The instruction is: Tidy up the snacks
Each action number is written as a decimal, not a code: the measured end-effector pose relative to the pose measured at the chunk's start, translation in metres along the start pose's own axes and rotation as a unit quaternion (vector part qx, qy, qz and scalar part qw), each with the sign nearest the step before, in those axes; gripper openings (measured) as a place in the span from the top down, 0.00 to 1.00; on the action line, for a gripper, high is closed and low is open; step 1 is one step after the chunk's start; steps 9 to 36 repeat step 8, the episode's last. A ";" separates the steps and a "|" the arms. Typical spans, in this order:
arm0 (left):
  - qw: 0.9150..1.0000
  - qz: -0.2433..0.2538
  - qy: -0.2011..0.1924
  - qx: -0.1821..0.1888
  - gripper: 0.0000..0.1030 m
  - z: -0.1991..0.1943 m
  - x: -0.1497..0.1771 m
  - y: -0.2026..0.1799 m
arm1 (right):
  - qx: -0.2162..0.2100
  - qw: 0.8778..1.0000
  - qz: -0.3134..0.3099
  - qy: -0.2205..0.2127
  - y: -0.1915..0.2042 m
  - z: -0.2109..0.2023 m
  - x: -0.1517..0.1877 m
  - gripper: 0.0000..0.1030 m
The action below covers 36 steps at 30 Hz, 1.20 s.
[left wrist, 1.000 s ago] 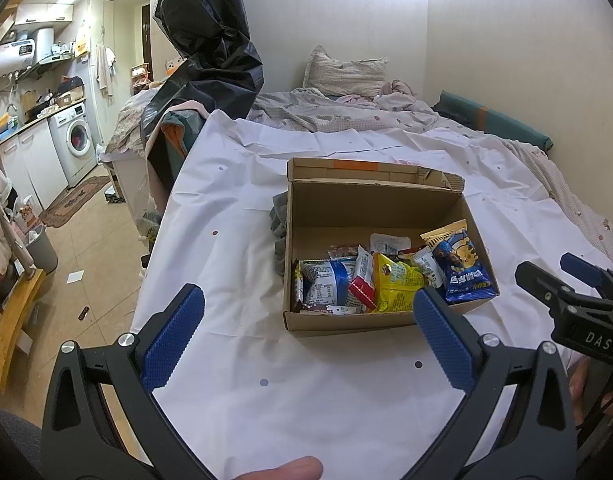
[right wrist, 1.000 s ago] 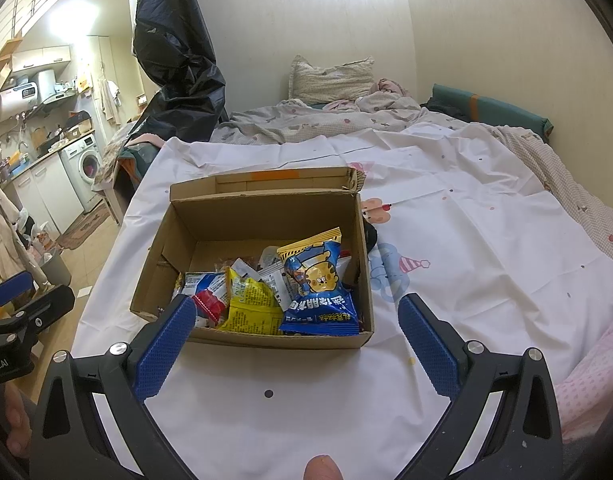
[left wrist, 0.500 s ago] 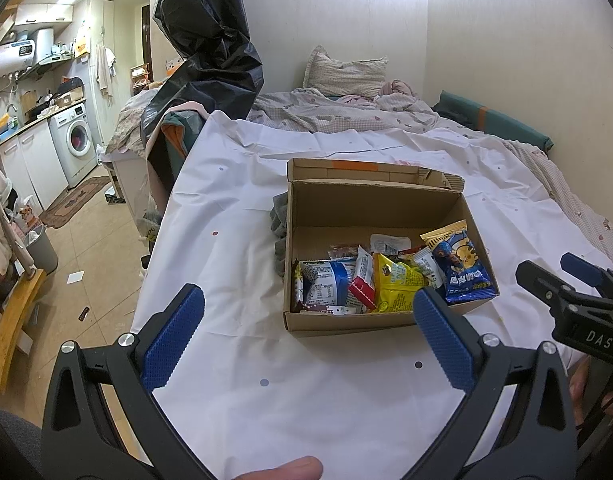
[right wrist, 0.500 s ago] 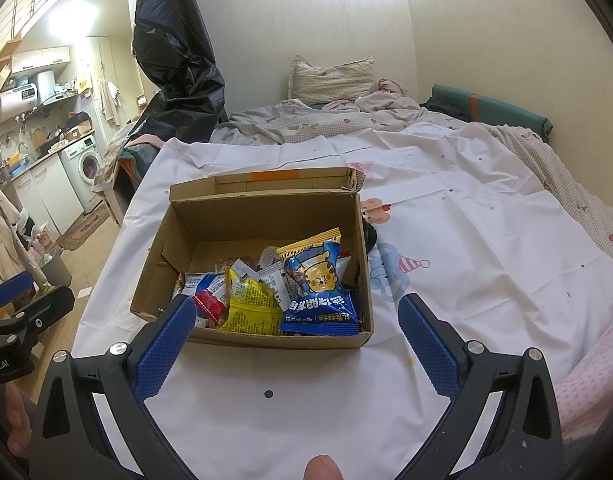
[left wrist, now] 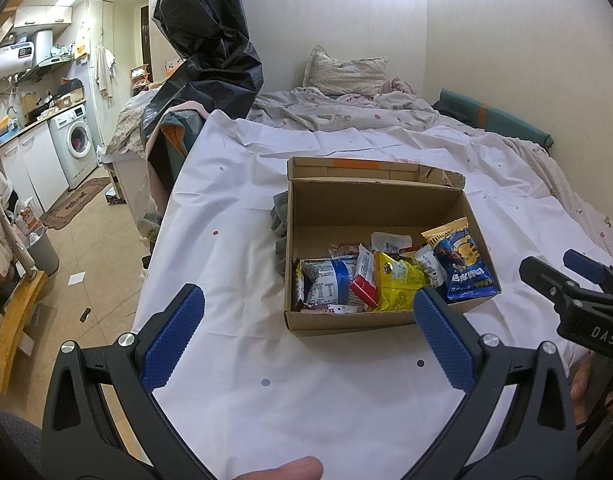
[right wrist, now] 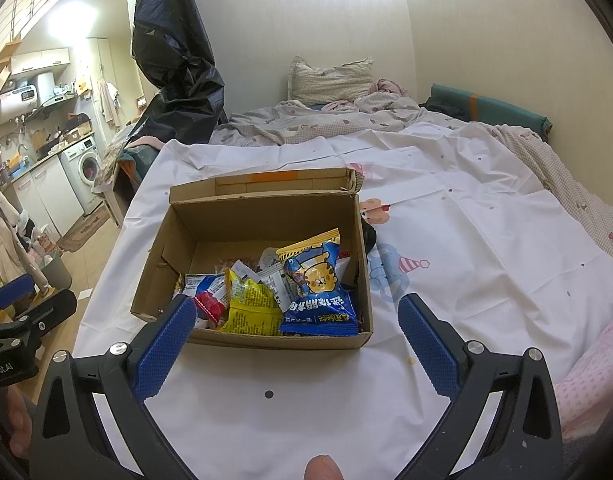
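The box (left wrist: 370, 322) is sitting open on the white sheet (left wrist: 234, 248) covering the bed, flaps up. Snacks are lying piled in its near half: a blue bag (right wrist: 316, 294) is resting against the right wall, a yellow bag (right wrist: 250, 308) is lying just left of it, and a red-and-white pack (left wrist: 362, 280) and a blue-white pack (left wrist: 326, 280) are crowding beside that. The left gripper (left wrist: 306, 332) is hovering short of the box, fingers spread wide, gripping nothing. The right gripper (right wrist: 296, 344) is hovering likewise, fingers wide apart and empty. Neither is touching the box.
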<state>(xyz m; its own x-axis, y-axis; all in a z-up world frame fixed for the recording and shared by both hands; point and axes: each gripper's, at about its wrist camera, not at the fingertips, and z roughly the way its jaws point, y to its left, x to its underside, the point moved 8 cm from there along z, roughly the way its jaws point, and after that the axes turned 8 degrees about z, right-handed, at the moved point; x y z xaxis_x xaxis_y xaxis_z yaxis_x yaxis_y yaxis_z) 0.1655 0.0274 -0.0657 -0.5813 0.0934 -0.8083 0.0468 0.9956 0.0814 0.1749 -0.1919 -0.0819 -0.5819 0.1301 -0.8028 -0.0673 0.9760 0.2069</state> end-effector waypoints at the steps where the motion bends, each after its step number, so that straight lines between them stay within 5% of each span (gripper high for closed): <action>1: 1.000 0.000 0.000 0.000 0.00 0.000 0.000 0.000 | -0.001 1.000 0.000 0.000 0.000 0.000 0.000 0.00; 36: 1.000 0.001 0.002 0.004 0.00 0.002 0.003 0.000 | -0.001 1.000 0.000 -0.001 0.002 0.001 0.001 0.00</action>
